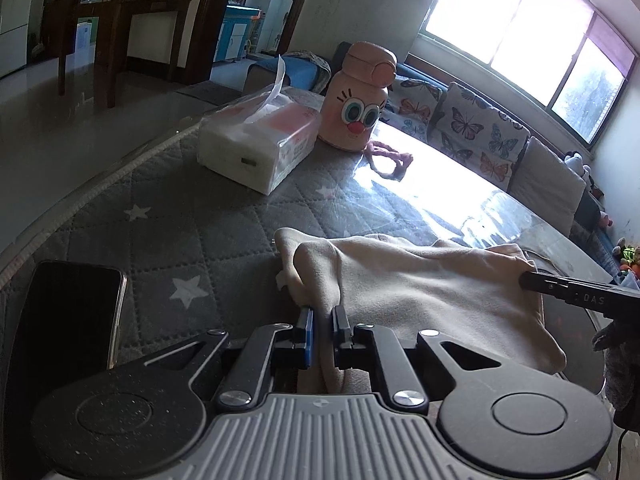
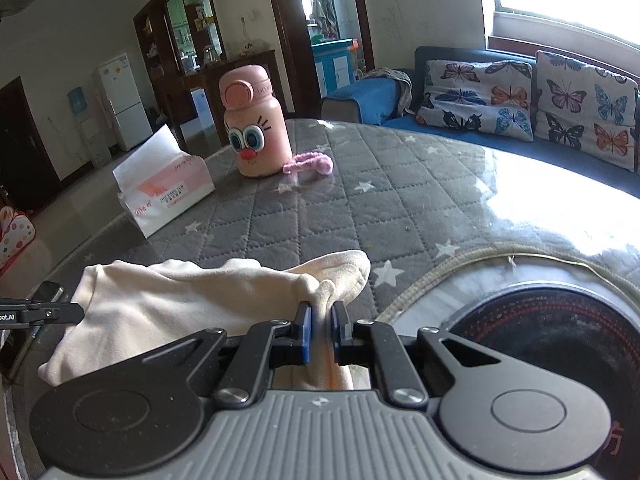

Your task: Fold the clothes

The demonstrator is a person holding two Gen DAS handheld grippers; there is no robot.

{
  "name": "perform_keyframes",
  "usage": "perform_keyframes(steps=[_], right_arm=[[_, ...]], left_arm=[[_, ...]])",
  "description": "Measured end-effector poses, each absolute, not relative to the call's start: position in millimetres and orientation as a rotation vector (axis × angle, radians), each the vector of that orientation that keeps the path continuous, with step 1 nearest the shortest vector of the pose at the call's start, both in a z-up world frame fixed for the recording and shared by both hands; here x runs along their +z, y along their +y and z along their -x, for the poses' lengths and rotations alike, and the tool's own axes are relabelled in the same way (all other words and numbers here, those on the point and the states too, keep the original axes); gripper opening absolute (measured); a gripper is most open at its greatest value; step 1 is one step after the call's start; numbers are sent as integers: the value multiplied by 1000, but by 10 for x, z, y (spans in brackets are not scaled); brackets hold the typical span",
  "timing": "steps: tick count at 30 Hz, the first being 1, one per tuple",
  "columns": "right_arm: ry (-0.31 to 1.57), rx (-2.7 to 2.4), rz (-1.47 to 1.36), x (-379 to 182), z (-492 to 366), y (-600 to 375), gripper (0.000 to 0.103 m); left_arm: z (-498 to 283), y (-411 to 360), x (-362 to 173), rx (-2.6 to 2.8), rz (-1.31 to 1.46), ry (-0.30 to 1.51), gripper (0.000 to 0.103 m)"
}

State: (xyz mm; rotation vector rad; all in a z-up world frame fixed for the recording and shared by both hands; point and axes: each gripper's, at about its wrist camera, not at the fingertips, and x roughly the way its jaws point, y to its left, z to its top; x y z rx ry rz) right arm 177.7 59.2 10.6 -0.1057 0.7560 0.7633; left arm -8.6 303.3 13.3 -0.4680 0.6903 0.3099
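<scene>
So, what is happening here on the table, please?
A person holds two grippers and is folding a cream soft cloth garment on a grey quilted star-patterned table cover. The left gripper and the right gripper are each shut on a bunch of it, holding it between them. A pink cartoon-face bottle, a white tissue pack and a black phone lie nearby.

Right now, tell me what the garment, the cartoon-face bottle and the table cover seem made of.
Cream garment: soft matte knit, probably cotton; it bunches softly where both grippers pinch it.
Pink bottle: smooth, faintly glossy, likely plastic.
Table cover: grey quilted fabric with stitched diamonds, seemingly under clear glossy film that glares.
</scene>
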Motion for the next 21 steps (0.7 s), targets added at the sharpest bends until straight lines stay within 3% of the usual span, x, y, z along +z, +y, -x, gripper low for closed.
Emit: perform_keyframes(steps=[11, 14, 21], right_arm=[[792, 775, 162, 38, -1654, 560, 10], [786, 774, 163, 57, -1633, 542, 16], [727, 780, 155, 213, -1608, 566, 17]], left_arm=[[231, 3010, 115, 295, 461, 712, 11], [233, 3004, 141, 296, 451, 708, 15], [178, 2977, 255, 307, 413, 680, 18]])
